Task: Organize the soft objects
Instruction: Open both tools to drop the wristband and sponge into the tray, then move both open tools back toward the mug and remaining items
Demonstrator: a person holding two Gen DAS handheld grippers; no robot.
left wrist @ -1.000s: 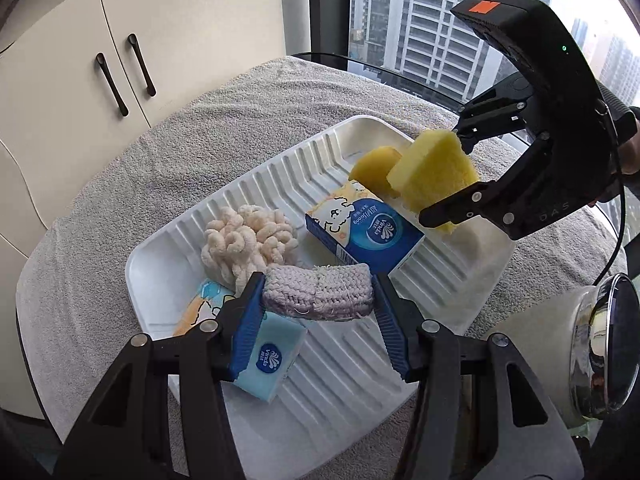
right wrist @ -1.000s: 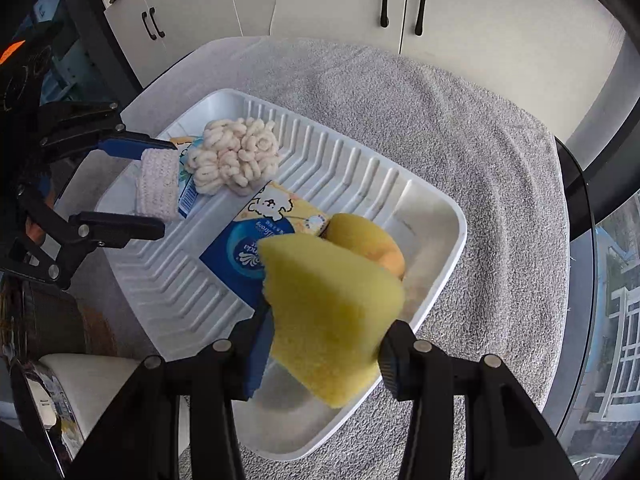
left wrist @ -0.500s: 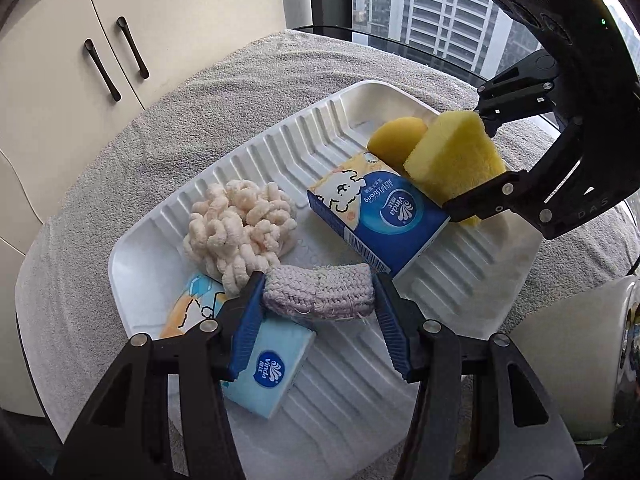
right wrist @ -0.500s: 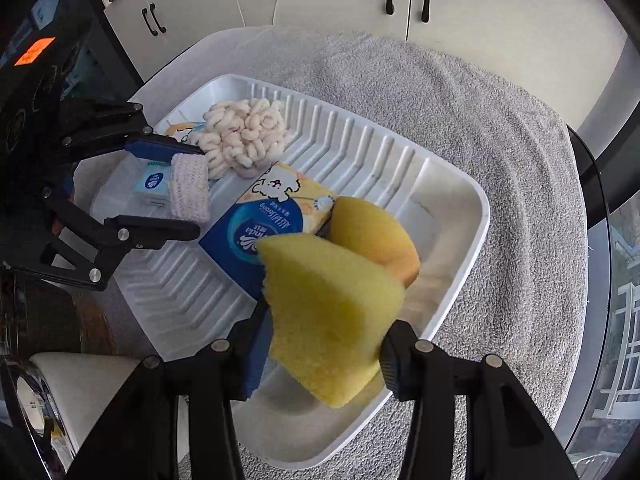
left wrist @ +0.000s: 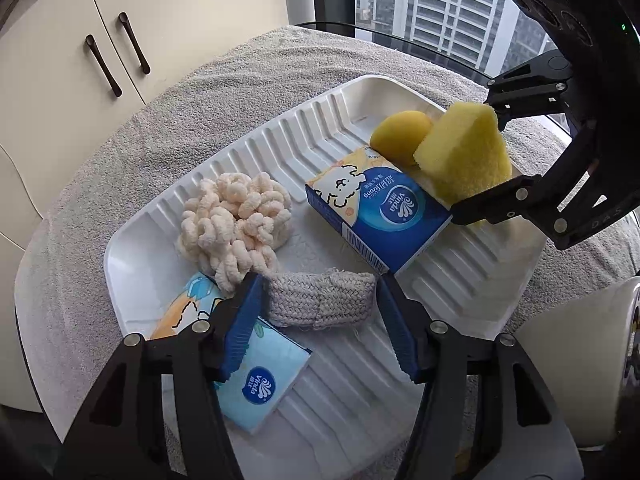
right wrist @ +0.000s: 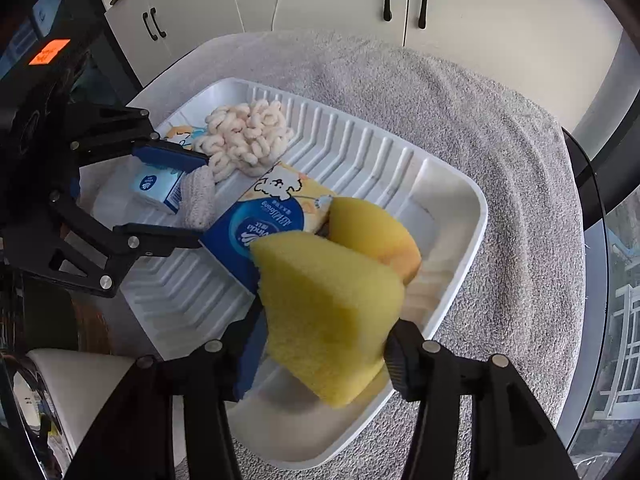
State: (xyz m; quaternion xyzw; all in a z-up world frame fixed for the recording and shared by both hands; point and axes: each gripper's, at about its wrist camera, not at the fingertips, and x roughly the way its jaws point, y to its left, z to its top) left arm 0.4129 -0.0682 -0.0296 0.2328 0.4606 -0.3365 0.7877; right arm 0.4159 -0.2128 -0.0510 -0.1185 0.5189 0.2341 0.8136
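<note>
Two claws, each one squeezing a soft thing over the white tray.

The left claw [left wrist: 322, 308] is closed on a gray knit pad [left wrist: 322, 303], pinched between its blue fingers [left wrist: 242, 326] just above the tray [left wrist: 316, 118]. The right claw [right wrist: 326, 350] is closed on a yellow sponge [right wrist: 328, 312] and holds it up over the tray's near end. Under the sponge sits a round yellow puff [right wrist: 376, 236], touching a dark blue tissue pack [left wrist: 384, 210]. A cream loopy ball [left wrist: 234, 226] lies in the middle of the tray. A light blue tissue pack [left wrist: 258, 386] lies under the left claw. The tray rests on a gray towel [right wrist: 480, 120], near white cupboards [left wrist: 80, 60].
</note>
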